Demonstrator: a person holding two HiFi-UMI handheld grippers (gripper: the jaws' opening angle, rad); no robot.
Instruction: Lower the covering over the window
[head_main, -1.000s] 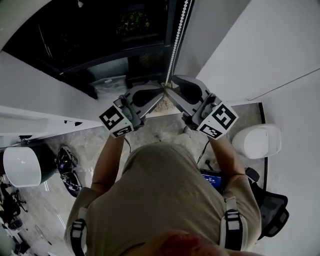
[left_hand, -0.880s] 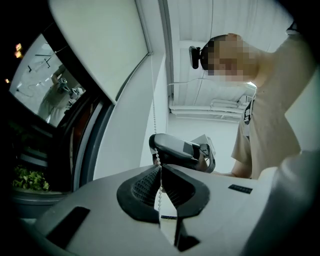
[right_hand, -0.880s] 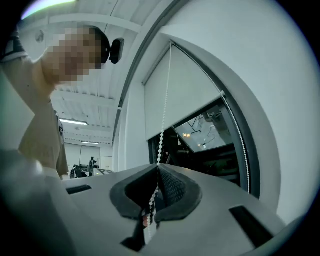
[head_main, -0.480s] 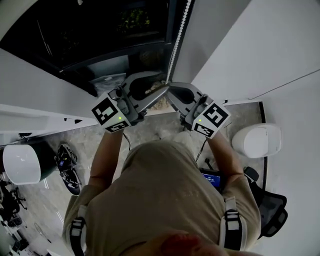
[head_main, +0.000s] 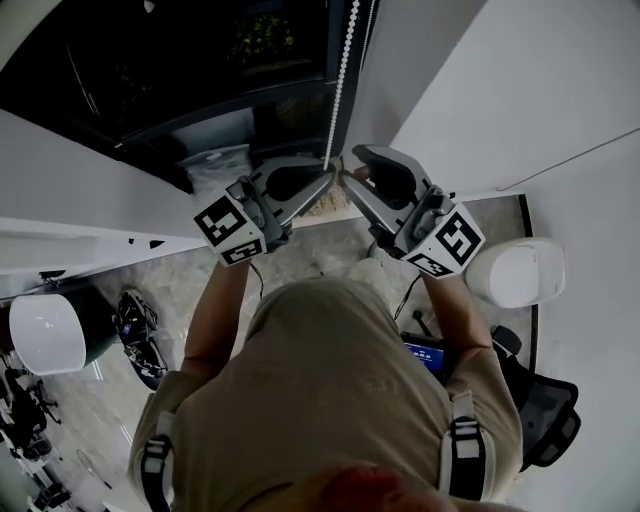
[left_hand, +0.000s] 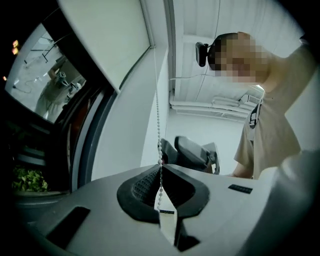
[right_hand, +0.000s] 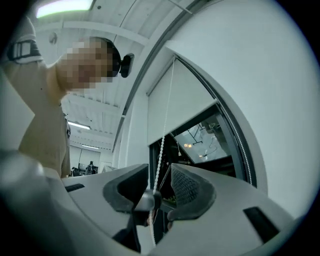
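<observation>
Here the left gripper (head_main: 328, 178) (left_hand: 160, 162) is clamped on the bead chain (head_main: 338, 90) beside the window (head_main: 150, 70). The right gripper (head_main: 352, 172) (right_hand: 160, 181) has just been opening its jaws, with the chain hanging free between them. The blind (right_hand: 175, 100) covers only the window's top.

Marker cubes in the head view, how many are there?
2. One cube on the left gripper, left of the bead chain; the other on the right gripper. None appears hidden.
</observation>
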